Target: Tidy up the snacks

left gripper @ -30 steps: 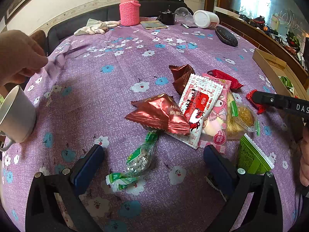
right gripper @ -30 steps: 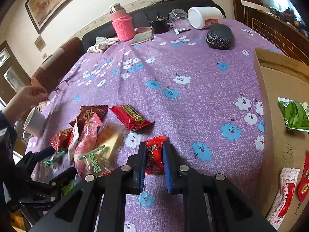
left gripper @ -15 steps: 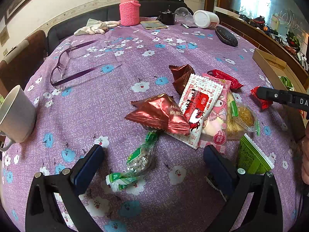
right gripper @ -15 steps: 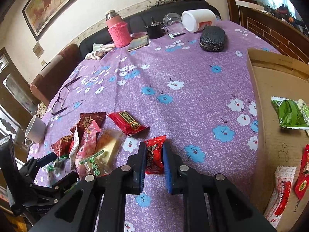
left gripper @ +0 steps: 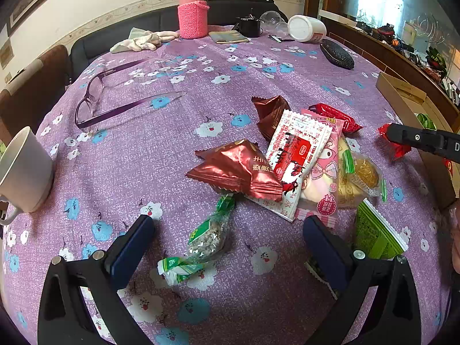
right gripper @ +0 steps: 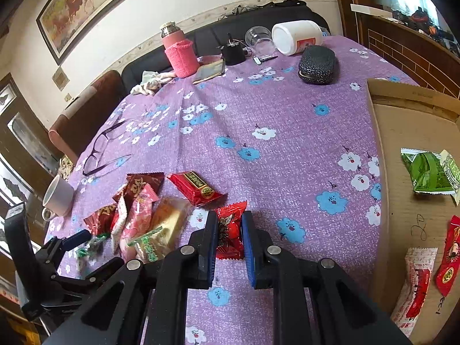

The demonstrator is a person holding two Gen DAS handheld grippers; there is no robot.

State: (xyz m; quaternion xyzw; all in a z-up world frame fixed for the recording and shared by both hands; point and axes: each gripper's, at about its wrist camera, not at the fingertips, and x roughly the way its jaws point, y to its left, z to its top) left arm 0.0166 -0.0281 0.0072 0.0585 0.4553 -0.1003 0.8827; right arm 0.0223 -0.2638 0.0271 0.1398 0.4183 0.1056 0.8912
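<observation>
My right gripper [right gripper: 229, 233] is shut on a small red candy packet [right gripper: 230, 230], held just above the purple flowered tablecloth [right gripper: 258, 120]; the same packet [left gripper: 398, 143] shows at the right edge of the left wrist view. My left gripper [left gripper: 227, 233] stands open over a clear-and-green wrapped candy [left gripper: 205, 237], its pads apart from it. Beyond lies a heap of snacks: a dark red foil packet [left gripper: 235, 169], a white-and-red sachet [left gripper: 296, 155], a pink packet [left gripper: 322, 172], a yellow cake [left gripper: 363, 172] and a green packet [left gripper: 373, 233]. A cardboard box [right gripper: 417, 132] at the right holds several snacks.
Purple glasses [left gripper: 115, 97] lie at the left, a white mug [left gripper: 23, 169] at the left edge. At the far side stand a pink-sleeved flask [left gripper: 192, 11], a cloth [left gripper: 141, 40], a black case [left gripper: 336, 54], a white jar [left gripper: 306, 27] on its side and a black pot [left gripper: 249, 26].
A hand at the left set the glasses down on the cloth and left the view. My right gripper has shifted slightly towards the box with the red candy; the left has stayed still.
</observation>
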